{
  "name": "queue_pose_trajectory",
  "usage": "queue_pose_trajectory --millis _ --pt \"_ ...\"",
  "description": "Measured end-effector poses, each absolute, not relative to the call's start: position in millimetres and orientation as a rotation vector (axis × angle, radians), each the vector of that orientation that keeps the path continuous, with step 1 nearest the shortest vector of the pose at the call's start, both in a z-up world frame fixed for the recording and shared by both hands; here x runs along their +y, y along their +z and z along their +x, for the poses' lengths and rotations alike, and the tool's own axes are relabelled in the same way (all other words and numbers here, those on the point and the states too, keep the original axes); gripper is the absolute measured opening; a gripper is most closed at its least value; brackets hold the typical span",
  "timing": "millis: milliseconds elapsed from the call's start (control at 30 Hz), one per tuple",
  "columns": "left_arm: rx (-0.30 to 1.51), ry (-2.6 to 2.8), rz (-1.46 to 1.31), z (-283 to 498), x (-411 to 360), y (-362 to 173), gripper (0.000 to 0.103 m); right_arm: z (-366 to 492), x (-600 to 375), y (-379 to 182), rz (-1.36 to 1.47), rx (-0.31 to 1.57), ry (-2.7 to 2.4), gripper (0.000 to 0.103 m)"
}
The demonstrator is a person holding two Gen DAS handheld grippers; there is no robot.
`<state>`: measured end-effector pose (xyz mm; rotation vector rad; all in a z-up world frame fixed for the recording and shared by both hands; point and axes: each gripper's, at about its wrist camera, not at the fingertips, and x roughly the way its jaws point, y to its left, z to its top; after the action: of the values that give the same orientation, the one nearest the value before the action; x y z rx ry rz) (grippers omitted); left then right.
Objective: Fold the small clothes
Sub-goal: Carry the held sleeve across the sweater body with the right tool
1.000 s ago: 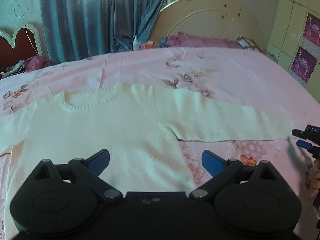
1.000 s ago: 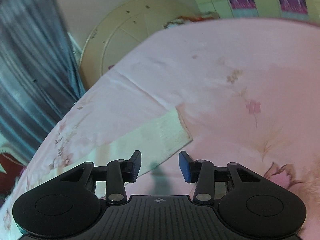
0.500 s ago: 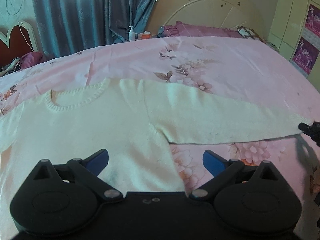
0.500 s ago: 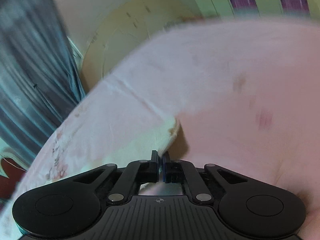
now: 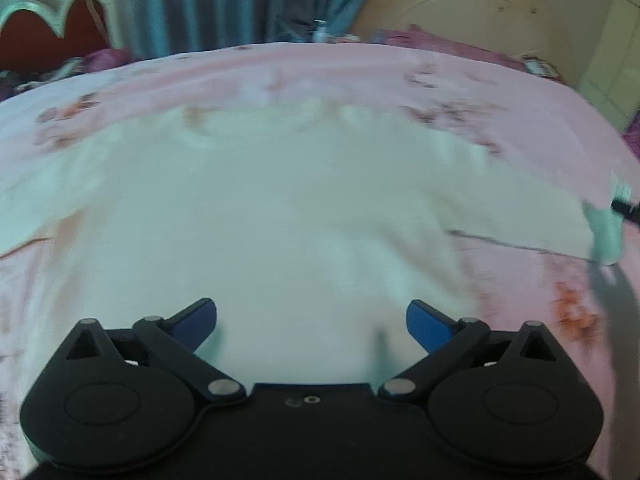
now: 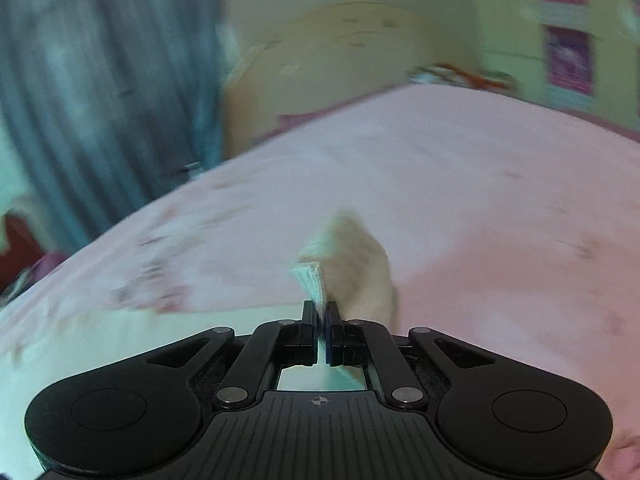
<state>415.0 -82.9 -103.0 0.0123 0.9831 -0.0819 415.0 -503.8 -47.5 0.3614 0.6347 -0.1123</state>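
Sweater, cream and knitted, lies spread flat on the pink floral bedspread, its round neckline toward the headboard and one sleeve reaching out to my right. My left gripper hovers over the lower part of the body panel with its blue-tipped fingers spread wide and nothing between them. My right gripper is clenched on the sleeve cuff; the ribbed edge stands up between the two pressed-together fingers, and the rest of the sleeve trails back toward the body of the garment. From the left wrist view, that cuff end looks raised off the bedspread at the far right, with the tip of my right tool just beside it, though motion blur makes the exact fold there hard to read. Blue-grey curtains hang behind the bed, and a yellow-green wardrobe with purple pictures stands off to the right.
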Motion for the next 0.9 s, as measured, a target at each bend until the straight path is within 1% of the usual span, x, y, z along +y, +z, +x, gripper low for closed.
queue_pose_trajectory --millis 233,467,700,900 --pt "0.952 -0.057 -0.044 413 -9 -108 0.102 438 -366 -36 0.243 0.676 0.104 0.002" --pt "0.898 0.004 -0.098 394 67 -102 0.102 458 -240 -50 0.120 0.714 0.244 0.002" --pt "0.891 0.032 -0.151 383 125 -104 0.092 467 -166 -71 0.057 0.748 0.317 0.002" --pt "0.882 0.047 -0.174 377 151 -104 0.092 465 -122 -83 0.034 0.769 0.388 0.002"
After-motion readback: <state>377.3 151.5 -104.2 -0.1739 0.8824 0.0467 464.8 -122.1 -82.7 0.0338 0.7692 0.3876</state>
